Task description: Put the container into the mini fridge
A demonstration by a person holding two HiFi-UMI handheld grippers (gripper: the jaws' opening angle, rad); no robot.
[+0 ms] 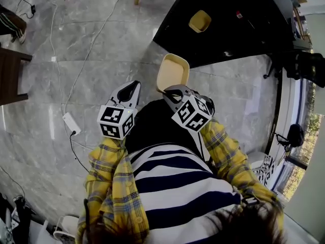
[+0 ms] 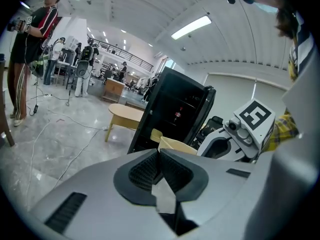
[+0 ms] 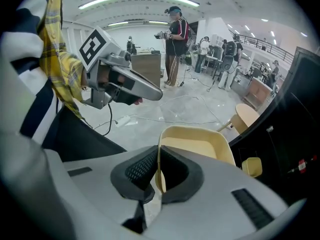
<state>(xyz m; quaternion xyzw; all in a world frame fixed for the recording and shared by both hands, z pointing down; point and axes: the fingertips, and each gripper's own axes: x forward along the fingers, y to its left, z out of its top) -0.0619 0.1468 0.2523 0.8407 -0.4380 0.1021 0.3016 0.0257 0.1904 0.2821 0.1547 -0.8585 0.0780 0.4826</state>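
Observation:
A cream-yellow plastic container (image 1: 172, 72) hangs above the marble floor in front of me. My right gripper (image 1: 175, 94) is shut on its near rim; in the right gripper view the rim (image 3: 159, 159) is pinched between the pads and the tub (image 3: 197, 144) extends forward. The black mini fridge (image 1: 228, 24) stands open ahead and to the right, with a small yellow cup (image 1: 199, 21) inside. My left gripper (image 1: 131, 91) is beside the container on the left, shut and holding nothing (image 2: 159, 156). From there I see the fridge (image 2: 175, 111) and the container (image 2: 172, 144).
Cables and a white power strip (image 1: 71, 122) lie on the floor at left. A dark bench (image 1: 10, 75) is at the far left and a wooden table (image 2: 125, 115) stands beside the fridge. People (image 3: 175, 44) stand farther back in the hall.

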